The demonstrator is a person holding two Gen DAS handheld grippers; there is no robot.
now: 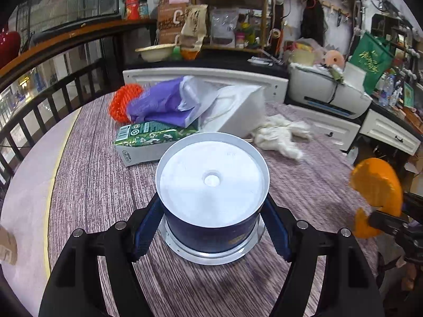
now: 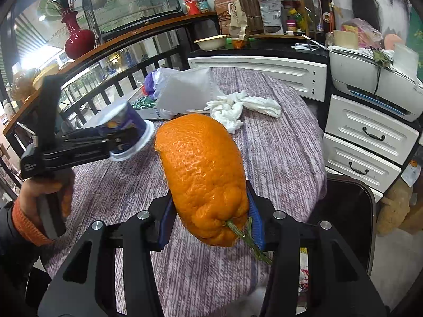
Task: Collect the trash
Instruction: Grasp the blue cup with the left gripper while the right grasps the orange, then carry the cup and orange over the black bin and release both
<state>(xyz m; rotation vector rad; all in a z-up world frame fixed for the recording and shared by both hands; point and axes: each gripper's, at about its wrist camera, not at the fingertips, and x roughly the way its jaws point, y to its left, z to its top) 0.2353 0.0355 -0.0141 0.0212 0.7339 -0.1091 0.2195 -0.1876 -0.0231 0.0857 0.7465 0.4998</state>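
My left tongs (image 1: 211, 227) clamp the cup (image 1: 211, 185), right tongs (image 2: 208, 224) the orange (image 2: 203, 177); its rounded skin (bin (image 2: 343, 211) at three o'clock) could slip free.

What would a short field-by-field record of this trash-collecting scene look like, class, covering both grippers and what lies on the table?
left gripper: shut on upside-down blue cup
right gripper: shut on orange peel
table: purple-striped cloth
still on table: crumpled white tissue, green carton, white bag
bin: dark, open, right of table
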